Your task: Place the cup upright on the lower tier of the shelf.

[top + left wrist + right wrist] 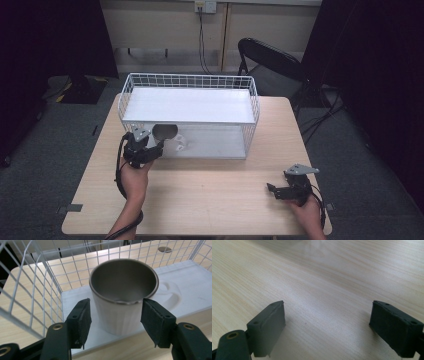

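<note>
A white mug (165, 132) with a steel-grey inside stands upright on the white lower board (192, 277) of a wire rack (190, 76), at its open front left. Its handle (173, 293) points away to the right in the left gripper view. My left gripper (156, 141) reaches in from the front, and the mug (120, 315) stands between its jaws. The left gripper (116, 302) is open, with a small gap at each pad. My right gripper (271, 189) rests low over the bare wood at the table's front right. The right gripper (328, 303) is open and holds nothing.
The rack has a white upper shelf (187, 105) above the mug and wire walls at the sides and back. The wooden table (210, 195) stretches between the two hands. A black folding chair (270, 60) stands behind the table's far right corner.
</note>
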A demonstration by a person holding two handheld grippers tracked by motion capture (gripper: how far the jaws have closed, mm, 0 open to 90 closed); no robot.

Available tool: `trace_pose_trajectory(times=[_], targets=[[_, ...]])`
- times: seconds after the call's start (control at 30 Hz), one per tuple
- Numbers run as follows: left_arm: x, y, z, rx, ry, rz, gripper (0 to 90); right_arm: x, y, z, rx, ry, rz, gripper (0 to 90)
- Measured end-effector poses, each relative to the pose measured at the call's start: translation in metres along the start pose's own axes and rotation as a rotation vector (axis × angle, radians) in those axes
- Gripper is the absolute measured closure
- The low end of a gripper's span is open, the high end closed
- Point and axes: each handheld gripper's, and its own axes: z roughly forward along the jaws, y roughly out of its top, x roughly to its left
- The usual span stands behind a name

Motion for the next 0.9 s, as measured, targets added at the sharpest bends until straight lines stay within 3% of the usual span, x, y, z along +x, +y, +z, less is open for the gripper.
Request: trace_pose_trajectory(times=[0.3, 0.5, 0.53, 0.6, 0.9], targets=[[-0.009, -0.01, 0.003, 0.013, -0.042, 0.012, 40.3, 0.0, 0.0, 0.0, 0.0, 0.0, 0.0, 11.9], [-0.012, -0.012, 0.009, 0.015, -0.047, 0.005, 40.5, 0.0, 0.0, 0.0, 0.0, 0.0, 0.0, 11.9], [-0.015, -0.013, 0.011, -0.002, -0.047, -0.016, 40.9, 0.0, 0.0, 0.0, 0.0, 0.0, 0.0, 11.9], [-0.014, -0.013, 0.012, 0.022, -0.043, 0.01, 41.0, 0.0, 0.0, 0.0, 0.0, 0.0, 0.0, 11.9], [-0.014, -0.017, 0.02, 0.027, -0.038, -0.004, 42.1, 0.0, 0.0, 0.0, 0.0, 0.0, 0.0, 11.9]])
